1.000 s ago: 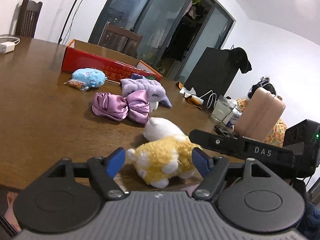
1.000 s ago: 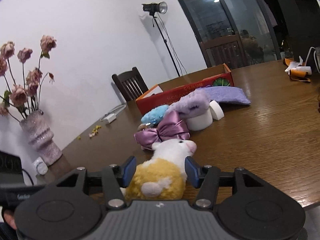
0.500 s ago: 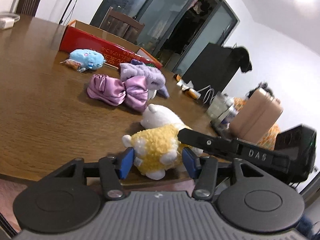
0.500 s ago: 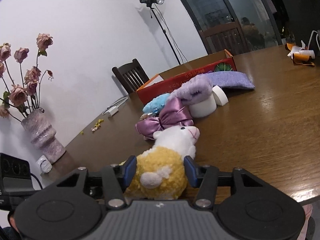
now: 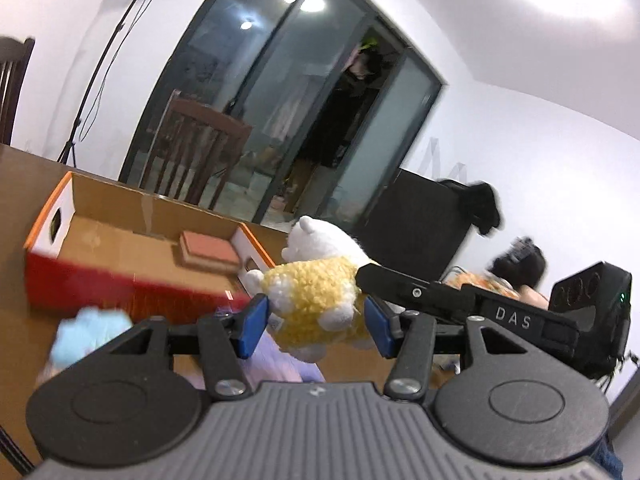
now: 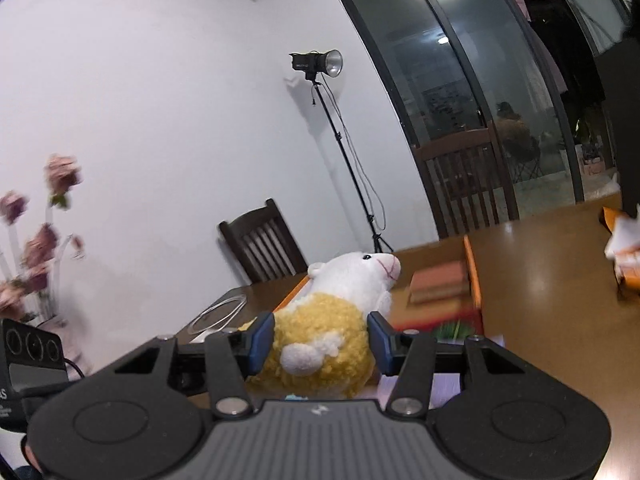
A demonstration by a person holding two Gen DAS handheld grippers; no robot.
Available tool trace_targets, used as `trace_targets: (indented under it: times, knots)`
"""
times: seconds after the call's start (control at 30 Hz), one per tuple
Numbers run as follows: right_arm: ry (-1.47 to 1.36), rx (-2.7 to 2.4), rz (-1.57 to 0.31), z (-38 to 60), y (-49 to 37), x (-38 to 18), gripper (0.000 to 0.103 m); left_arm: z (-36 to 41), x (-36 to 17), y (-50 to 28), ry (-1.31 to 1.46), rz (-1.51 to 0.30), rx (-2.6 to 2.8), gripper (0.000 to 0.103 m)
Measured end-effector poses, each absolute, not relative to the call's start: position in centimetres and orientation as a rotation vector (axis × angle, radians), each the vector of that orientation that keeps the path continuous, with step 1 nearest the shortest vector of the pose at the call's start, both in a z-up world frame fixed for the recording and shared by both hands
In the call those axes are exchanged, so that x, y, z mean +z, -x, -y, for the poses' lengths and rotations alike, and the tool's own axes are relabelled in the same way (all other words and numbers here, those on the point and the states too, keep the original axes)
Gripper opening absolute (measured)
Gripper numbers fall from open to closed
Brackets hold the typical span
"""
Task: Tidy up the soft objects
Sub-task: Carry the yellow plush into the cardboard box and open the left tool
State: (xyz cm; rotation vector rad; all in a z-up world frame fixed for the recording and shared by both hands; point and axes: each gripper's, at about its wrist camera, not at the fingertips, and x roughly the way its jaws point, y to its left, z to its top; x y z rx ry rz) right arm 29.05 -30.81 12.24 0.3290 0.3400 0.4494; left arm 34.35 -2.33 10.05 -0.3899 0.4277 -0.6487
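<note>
While both sets of jaws clamp it from opposite sides, a yellow-and-white plush sheep [image 5: 316, 292] hangs above the tabletop [image 6: 540, 280], gripped by the left gripper [image 5: 316, 326] and right gripper [image 6: 320, 340]. Beyond it sits an open red cardboard box [image 5: 120, 248], near the tabletop's far edge.

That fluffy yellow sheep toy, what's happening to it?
A person is holding the plush sheep up in the air with two handheld grippers at once. The left gripper and the right gripper each squeeze its yellow woolly body. It hangs near the open red cardboard box on the wooden table, not in it yet. A blue plush toy lies in front of the box.
</note>
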Motion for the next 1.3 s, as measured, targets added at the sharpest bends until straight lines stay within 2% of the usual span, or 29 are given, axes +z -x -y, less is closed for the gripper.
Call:
trace_targets:
  times: [0.13, 0.3, 0.6, 0.67, 0.77, 0.9, 1.17, 1.3]
  knots:
    - [-0.350, 0.427, -0.400, 31.6, -37.4, 12.0, 0.050, 4.0, 9.2, -42.5, 0.396, -0.495, -0.603, 0.055]
    - [-0.333, 0.371, -0.486, 31.8, -45.1, 9.2, 0.050, 5.6, 6.2, -49.4, 0.391, -0.614, -0.551, 0.055]
    - [-0.297, 0.309, -0.563, 31.5, -49.7, 6.0, 0.053, 6.5, 3.3, -52.0, 0.311, -0.662, -0.572, 0.055]
    - [-0.267, 0.278, -0.546, 31.3, -49.3, 6.0, 0.053, 6.4, 3.5, -51.8, 0.315, -0.663, -0.594, 0.056]
    - [-0.216, 0.250, -0.493, 30.8, -48.1, 7.0, 0.062, 6.1, 4.2, -50.9, 0.307, -0.649, -0.578, 0.056]
    - [-0.209, 0.263, -0.438, 31.3, -45.7, 9.7, 0.064, 4.5, 6.9, -47.7, 0.279, -0.596, -0.553, 0.058]
    - [-0.102, 0.293, -0.360, 30.4, -37.2, 14.6, 0.077, 0.5, 12.6, -37.4, 0.108, -0.464, -0.443, 0.065]
    - [-0.056, 0.287, -0.338, 30.2, -32.7, 15.5, 0.080, -0.9, 13.9, -32.4, 0.034, -0.396, -0.372, 0.070]
